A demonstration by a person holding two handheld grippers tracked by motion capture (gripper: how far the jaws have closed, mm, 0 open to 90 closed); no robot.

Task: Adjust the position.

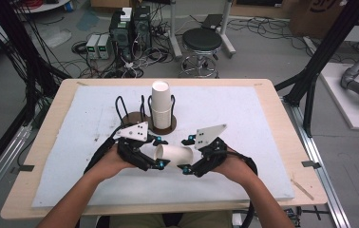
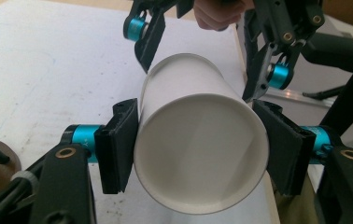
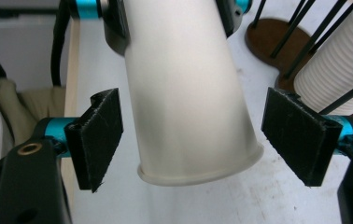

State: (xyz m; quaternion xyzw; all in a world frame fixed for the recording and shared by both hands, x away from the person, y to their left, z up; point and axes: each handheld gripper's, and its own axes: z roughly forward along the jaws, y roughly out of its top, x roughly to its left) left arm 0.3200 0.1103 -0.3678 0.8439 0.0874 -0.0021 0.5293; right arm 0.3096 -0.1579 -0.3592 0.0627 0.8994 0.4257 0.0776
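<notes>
A white paper cup (image 1: 175, 153) lies on its side in the air over the white mat, between both grippers. My left gripper (image 1: 159, 152) is shut on its base end; in the left gripper view both pads (image 2: 118, 149) press the cup (image 2: 198, 154) from either side. My right gripper (image 1: 187, 154) stands open around the rim end. In the right gripper view its pads (image 3: 97, 140) sit apart from the cup (image 3: 188, 93), with a gap on each side. The left gripper (image 3: 170, 18) grips the cup farther up that view.
A stack of white cups (image 1: 161, 107) stands in a black wire holder on a brown base (image 1: 164, 127), just behind the grippers, with a second empty holder (image 1: 131, 118) to its left. The white mat (image 1: 73, 142) covers most of the wooden table. A stool and cables are beyond.
</notes>
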